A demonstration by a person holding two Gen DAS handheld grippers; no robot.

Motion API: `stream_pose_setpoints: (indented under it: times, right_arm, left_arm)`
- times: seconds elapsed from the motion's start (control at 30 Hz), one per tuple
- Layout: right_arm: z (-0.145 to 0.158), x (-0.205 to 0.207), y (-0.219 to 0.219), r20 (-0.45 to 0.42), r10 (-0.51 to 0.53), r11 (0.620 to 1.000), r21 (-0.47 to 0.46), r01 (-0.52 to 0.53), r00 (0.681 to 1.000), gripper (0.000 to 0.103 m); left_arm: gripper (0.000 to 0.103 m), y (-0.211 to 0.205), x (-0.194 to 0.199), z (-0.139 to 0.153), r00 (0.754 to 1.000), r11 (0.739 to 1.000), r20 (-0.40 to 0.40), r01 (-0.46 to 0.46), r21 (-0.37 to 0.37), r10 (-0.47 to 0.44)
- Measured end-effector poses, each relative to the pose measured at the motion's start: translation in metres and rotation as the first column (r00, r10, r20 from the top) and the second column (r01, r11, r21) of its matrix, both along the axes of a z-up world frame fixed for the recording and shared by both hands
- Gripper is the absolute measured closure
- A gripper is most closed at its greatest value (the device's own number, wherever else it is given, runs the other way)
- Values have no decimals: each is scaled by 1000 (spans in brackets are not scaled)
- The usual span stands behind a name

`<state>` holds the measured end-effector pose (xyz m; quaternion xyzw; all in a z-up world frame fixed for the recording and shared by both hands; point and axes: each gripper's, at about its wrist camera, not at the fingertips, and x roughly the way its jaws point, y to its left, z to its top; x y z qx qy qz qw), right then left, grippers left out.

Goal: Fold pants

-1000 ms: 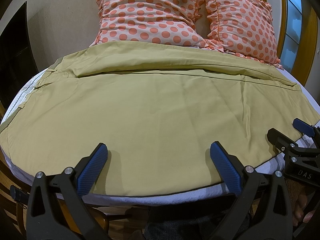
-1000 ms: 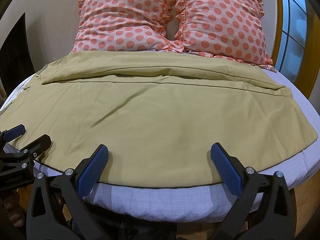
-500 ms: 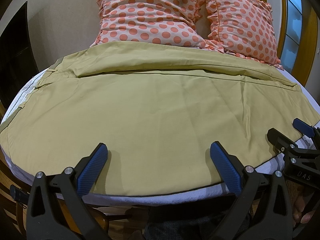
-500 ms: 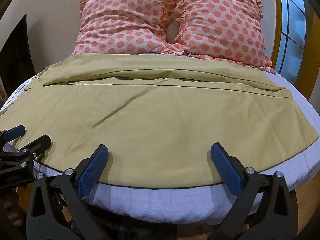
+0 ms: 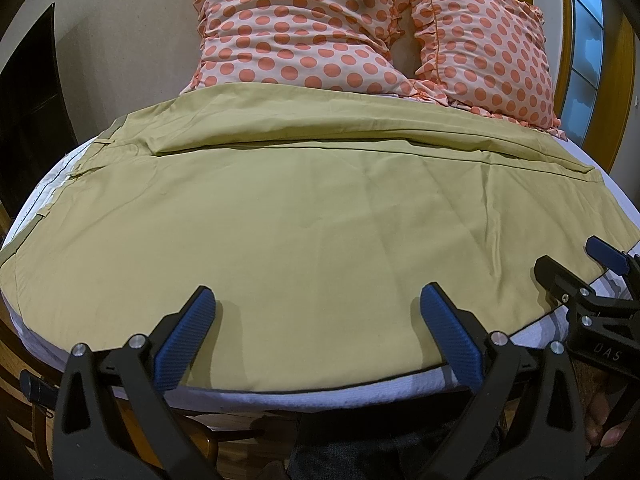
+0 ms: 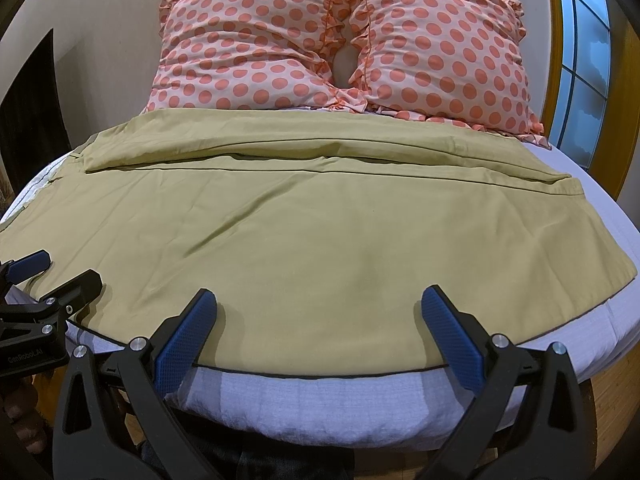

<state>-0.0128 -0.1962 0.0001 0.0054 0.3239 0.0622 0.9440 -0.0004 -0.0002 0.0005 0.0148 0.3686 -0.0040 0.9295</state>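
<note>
Olive-tan pants [image 5: 312,208] lie spread flat across the bed, waistband at the left, leg hems at the right; they also fill the right wrist view [image 6: 304,232]. One leg lies folded along the far side near the pillows. My left gripper [image 5: 316,324] is open and empty, hovering over the pants' near edge. My right gripper [image 6: 318,324] is open and empty over the near edge too. The right gripper also shows at the right of the left wrist view [image 5: 576,268]; the left gripper shows at the left of the right wrist view [image 6: 56,276].
Two pink pillows with orange dots [image 6: 256,48] [image 6: 440,44] lean against the wall at the head of the bed. A white sheet [image 6: 320,396] covers the mattress edge. A window [image 6: 584,52] is at the right. A dark opening [image 5: 28,92] is at the left.
The right wrist view has tilted up slightly. Both grippers stay open and the pants have not moved.
</note>
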Motion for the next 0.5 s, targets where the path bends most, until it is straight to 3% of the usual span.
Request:
stream_pose_setpoints:
  times: [0.5]
  right_arm:
    - [1, -1, -1, 8, -1, 1000, 2, 1, 1000, 1]
  left_arm:
    - [2, 0, 0, 0, 1000, 1000, 2, 0, 0, 0]
